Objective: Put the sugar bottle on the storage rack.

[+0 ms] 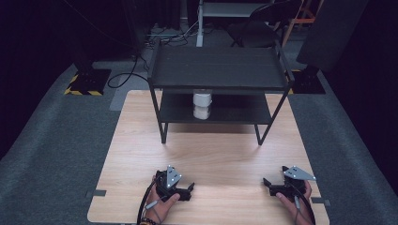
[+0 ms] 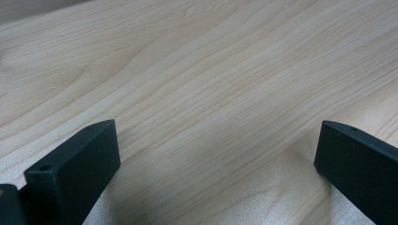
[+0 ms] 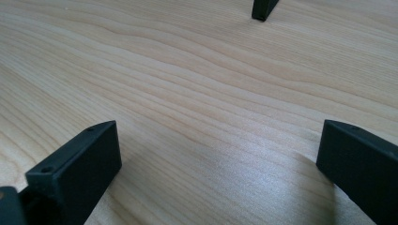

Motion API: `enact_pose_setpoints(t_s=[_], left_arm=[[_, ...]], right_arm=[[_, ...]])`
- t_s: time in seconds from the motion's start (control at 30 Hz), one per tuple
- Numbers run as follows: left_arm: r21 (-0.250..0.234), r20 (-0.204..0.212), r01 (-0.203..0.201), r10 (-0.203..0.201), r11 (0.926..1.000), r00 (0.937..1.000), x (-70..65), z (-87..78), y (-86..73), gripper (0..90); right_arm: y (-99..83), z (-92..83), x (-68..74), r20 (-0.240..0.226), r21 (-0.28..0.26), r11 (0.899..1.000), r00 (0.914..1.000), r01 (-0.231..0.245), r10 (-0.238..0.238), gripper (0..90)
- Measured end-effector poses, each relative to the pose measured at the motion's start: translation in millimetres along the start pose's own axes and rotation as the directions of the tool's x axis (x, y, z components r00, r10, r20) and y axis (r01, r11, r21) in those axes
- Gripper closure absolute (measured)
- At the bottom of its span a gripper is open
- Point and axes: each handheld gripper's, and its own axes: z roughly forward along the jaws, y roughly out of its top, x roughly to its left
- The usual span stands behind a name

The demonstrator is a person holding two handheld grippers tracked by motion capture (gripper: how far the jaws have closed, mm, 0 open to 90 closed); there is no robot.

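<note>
Both grippers rest low on the wooden table (image 1: 211, 154), near its front edge. From the table's centre, the left gripper (image 1: 187, 191) sits at about seven o'clock, held in the person's left hand (image 1: 162, 204), its jaws pointing toward three o'clock. In the left gripper view its jaws stand wide apart, released, with bare wood grain between them. The right gripper (image 1: 266, 184) sits at about five o'clock in the right hand (image 1: 293, 204), jaws pointing toward nine o'clock, so the two face each other, well apart. Its jaws are likewise spread and hold nothing; the right gripper view shows a black shelf leg (image 3: 263, 9) at twelve o'clock.

At twelve o'clock on the table stands a black two-tier metal shelf (image 1: 218, 68). On its lower tier, near the middle, stands a white jar (image 1: 202, 105), upright, well apart from both grippers.
</note>
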Motion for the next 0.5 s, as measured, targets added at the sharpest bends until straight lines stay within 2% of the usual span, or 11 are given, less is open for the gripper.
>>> enact_pose_setpoints(t_s=[0.5], left_arm=[[-0.001,-0.005,0.003,-0.003,1.0000,1.0000,-0.8,-0.1,-0.2,0.3]], right_arm=[[0.1,0.3,0.1,-0.001,-0.001,1.000,1.0000,0.001,-0.001,0.1]])
